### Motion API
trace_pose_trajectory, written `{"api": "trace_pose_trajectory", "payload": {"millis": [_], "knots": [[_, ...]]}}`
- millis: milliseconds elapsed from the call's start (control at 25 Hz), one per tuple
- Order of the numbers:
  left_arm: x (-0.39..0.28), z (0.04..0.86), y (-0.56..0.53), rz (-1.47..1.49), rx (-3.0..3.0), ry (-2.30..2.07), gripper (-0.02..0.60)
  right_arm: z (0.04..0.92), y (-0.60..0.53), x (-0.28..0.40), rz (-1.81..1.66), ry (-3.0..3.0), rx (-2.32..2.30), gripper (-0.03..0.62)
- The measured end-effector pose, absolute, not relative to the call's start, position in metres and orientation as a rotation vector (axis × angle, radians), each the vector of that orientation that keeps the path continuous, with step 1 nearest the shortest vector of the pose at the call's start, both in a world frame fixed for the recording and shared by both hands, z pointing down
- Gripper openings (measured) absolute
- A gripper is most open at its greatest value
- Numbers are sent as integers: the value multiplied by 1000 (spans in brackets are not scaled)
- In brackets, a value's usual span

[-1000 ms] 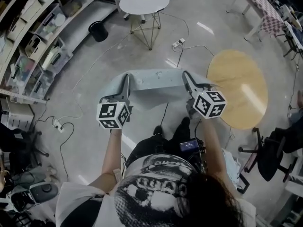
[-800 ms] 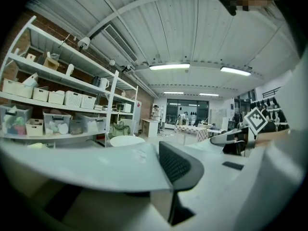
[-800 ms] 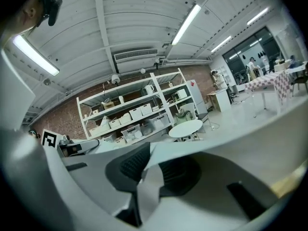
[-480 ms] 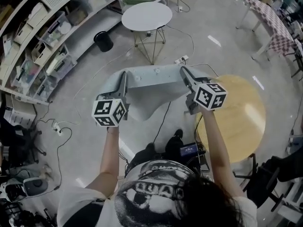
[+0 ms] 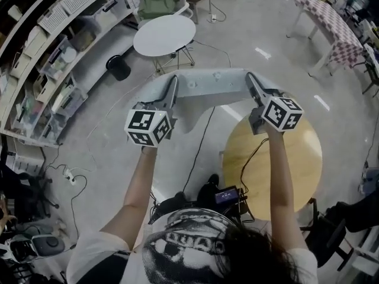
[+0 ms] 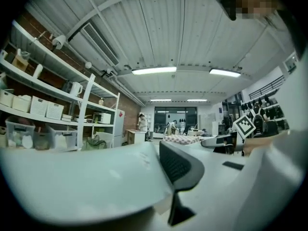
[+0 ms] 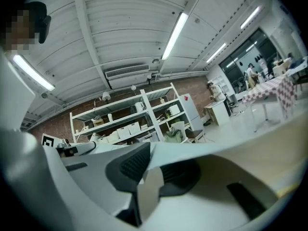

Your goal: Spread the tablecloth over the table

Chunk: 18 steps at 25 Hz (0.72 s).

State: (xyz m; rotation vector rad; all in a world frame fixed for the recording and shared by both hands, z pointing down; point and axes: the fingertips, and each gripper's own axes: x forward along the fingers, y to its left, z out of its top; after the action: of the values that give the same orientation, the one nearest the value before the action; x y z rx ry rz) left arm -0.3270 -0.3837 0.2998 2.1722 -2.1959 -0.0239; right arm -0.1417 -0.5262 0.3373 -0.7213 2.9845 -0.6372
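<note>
Holding the left corner of the pale tablecloth (image 5: pixel 207 90) pinched in my left gripper (image 5: pixel 173 83), its jaws nearly closed, I see it stretched in the air between my 2 grippers, the right gripper (image 5: pixel 251 78) nipping the right corner likewise, by the round wooden table's (image 5: pixel 296 164) far edge.

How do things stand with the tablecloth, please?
Left gripper and right gripper shut on pale grey fabric tablecloth. Cloth stretched between them, in the air. Round wooden table under right gripper, not yet covered. Thin black cable hangs over it.
</note>
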Motion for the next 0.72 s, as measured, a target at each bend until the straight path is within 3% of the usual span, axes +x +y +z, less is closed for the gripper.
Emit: {"api": "trace_pose_trajectory", "payload": {"millis": [480, 720], "knots": [[-160, 359, -508, -79, 2348, -1670, 66, 359, -583, 65, -560, 2824, -1220, 43], [-103, 360, -527, -31, 2465, -1510, 66, 372, -571, 131, -624, 2664, -1392, 44]]}}
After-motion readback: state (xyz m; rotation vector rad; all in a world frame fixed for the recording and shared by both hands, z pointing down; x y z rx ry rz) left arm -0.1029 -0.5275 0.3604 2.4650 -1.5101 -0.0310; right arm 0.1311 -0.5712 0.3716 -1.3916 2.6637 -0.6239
